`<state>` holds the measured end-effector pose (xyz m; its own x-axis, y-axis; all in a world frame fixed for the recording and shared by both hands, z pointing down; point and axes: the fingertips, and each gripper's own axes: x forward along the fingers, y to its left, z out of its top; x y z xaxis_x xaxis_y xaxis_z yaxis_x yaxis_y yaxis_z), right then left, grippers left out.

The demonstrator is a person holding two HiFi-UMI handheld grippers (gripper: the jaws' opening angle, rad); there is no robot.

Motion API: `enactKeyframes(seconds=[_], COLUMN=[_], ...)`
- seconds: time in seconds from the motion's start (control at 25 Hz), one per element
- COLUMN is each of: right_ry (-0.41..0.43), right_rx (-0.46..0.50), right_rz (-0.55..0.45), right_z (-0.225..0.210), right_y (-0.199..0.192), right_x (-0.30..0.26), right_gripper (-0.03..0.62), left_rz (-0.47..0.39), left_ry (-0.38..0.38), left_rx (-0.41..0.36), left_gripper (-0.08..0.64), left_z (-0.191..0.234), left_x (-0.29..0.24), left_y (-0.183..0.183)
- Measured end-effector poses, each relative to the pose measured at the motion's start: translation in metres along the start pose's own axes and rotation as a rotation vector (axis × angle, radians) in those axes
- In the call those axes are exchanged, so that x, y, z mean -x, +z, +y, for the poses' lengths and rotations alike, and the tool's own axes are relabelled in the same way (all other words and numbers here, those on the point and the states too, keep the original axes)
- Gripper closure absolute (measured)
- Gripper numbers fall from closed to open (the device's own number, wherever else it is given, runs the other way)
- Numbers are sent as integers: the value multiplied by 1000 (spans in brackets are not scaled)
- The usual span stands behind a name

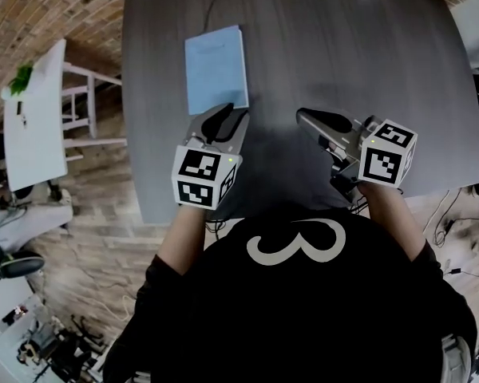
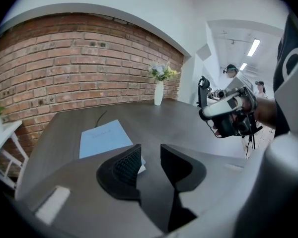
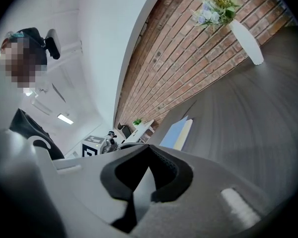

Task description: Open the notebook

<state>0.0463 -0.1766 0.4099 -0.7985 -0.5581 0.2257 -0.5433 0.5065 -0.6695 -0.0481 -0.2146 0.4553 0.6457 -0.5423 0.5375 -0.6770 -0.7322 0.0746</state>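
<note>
The light blue notebook [image 1: 215,69] lies closed on the dark grey table [image 1: 343,54], left of centre. My left gripper [image 1: 227,116] hovers at the notebook's near right corner. In the left gripper view its jaws [image 2: 150,160] stand open with a bare gap, and the notebook [image 2: 103,137] lies just beyond, its near corner showing beside the left pad [image 2: 126,165]. My right gripper [image 1: 315,118] is over bare table to the right, apart from the notebook. Its pads [image 3: 148,152] appear to meet at the tips, holding nothing. The notebook [image 3: 178,133] shows edge-on past them.
A white vase with flowers [image 2: 159,90] stands at the table's far edge. A black cable [image 1: 215,2] runs behind the notebook. A white side table with a plant [image 1: 36,110] stands to the left, over wooden floor. People stand in the background [image 2: 231,71].
</note>
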Motion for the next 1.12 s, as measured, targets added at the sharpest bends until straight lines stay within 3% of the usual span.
enactKeyframes(seconds=[0.6, 0.8, 1.12], right_ry=[-42, -43, -43], right_rx=[-66, -80, -92], right_rz=[-6, -5, -4], right_z=[-36, -40, -45], right_y=[-16, -21, -23], right_x=[6, 8, 5], right_gripper=[591, 591, 591], left_rz=[97, 115, 133], left_ry=[133, 179, 202], left_rx=[-142, -205, -226], left_gripper=[339, 334, 345], left_z=[23, 23, 29], left_x=[-44, -50, -57], left_y=[-37, -42, -46])
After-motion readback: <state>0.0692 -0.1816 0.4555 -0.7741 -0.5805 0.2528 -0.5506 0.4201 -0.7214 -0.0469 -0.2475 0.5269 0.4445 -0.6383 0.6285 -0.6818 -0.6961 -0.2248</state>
